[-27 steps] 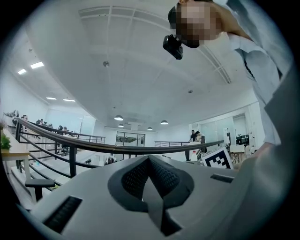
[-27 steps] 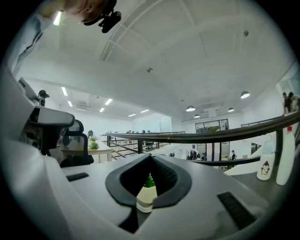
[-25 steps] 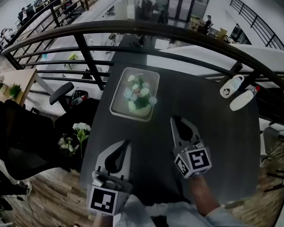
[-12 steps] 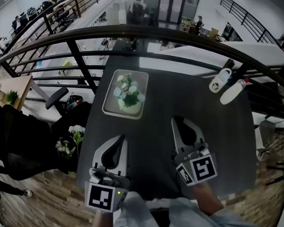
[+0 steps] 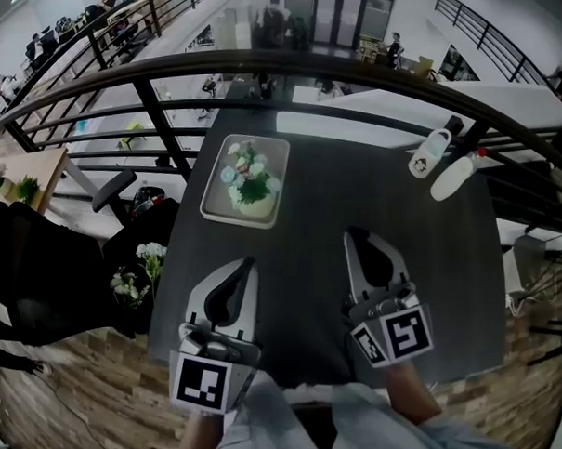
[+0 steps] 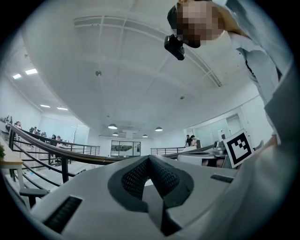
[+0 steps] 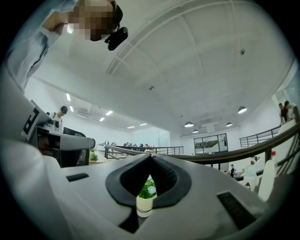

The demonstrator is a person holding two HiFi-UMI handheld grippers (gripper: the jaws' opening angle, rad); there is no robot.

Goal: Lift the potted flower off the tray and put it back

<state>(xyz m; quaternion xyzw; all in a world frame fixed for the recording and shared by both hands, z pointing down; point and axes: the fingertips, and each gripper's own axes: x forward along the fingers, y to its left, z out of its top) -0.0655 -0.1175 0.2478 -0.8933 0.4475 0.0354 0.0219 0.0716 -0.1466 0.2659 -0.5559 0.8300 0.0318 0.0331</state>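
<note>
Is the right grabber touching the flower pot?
Apart. The head view shows bare table between the right gripper and the potted flower, which sits in its tray.

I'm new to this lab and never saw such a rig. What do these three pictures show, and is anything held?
No robot: a person holds a two-jaw gripper in each hand. The head view looks down from the person's head: left gripper and right gripper hover over a dark table, jaws together, holding nothing. A potted flower stands in a tray; two white bottles sit at the far right corner. The other two pictures come from cameras riding on each gripper, looking along its jaws; the right gripper view glimpses the distant flower through their gap.
</note>
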